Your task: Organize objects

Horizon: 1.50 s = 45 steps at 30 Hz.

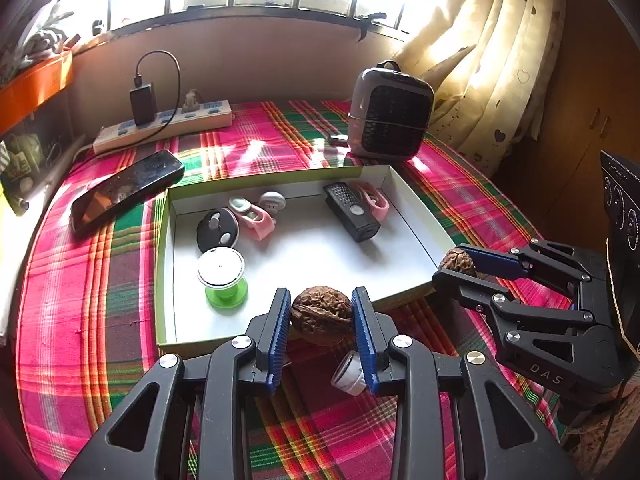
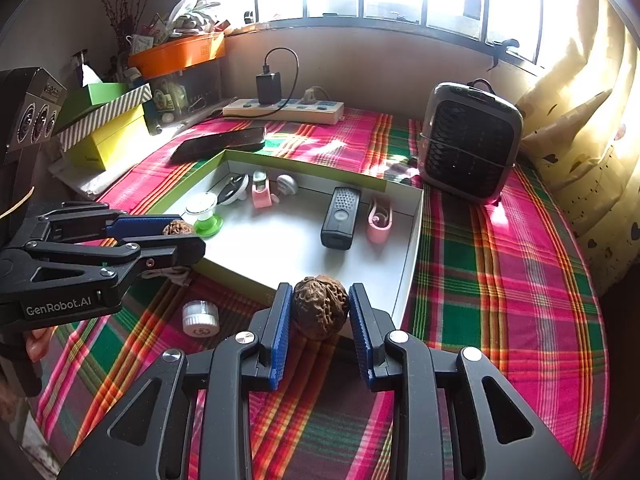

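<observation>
Left wrist view, reading left to right: a dark phone lies on the plaid cloth over the desk, just beside the left wall of an open white tray. Inside the tray sit a green-based spool, a black round disc, a pink clip, a black remote and a second pink piece. At the tray's near rim the left hand-held gripper is clamped on a walnut, blue pads pressing both sides. A small white cap lies on the cloth below it. Farther right, the right hand-held gripper is clamped on a second walnut over the tray's right corner. A grey heater stands behind the tray.

Right wrist view shows the left hand-held gripper at the left with its walnut near the spool, the cap on the cloth, and the right hand-held gripper gripping its walnut at the near rim.
</observation>
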Motion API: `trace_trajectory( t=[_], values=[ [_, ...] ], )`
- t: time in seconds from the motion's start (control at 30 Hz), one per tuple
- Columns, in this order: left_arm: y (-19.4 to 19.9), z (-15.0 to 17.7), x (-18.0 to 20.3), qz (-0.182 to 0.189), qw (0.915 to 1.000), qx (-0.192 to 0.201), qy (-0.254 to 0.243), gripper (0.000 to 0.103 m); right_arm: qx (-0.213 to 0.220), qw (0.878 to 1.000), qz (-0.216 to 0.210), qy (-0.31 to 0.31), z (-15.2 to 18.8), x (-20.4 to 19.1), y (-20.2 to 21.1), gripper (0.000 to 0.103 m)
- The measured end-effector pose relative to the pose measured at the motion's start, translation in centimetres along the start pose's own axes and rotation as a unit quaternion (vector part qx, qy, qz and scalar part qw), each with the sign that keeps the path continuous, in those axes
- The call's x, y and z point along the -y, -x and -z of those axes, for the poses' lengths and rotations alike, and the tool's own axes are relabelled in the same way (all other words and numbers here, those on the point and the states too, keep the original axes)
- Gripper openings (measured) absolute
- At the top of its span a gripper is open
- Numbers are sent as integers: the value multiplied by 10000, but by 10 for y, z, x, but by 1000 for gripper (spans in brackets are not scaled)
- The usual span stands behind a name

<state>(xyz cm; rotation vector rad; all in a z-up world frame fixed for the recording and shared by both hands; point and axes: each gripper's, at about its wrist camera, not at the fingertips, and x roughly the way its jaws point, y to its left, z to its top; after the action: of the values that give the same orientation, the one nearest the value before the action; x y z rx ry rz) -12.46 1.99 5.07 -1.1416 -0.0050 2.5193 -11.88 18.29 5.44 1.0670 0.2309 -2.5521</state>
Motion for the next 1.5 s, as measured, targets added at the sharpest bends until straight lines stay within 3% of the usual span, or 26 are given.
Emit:
trace_trajectory(
  t=[0.7, 1.5],
  values=[
    [-50, -27, -17, -180, 9994, -278, -23, 29, -408, 9989, 210, 68, -23, 15, -52, 30],
    [-72, -31, -12, -338, 9984, -414, -192, 29, -492, 9978, 369, 264, -22, 16, -64, 30]
  ],
)
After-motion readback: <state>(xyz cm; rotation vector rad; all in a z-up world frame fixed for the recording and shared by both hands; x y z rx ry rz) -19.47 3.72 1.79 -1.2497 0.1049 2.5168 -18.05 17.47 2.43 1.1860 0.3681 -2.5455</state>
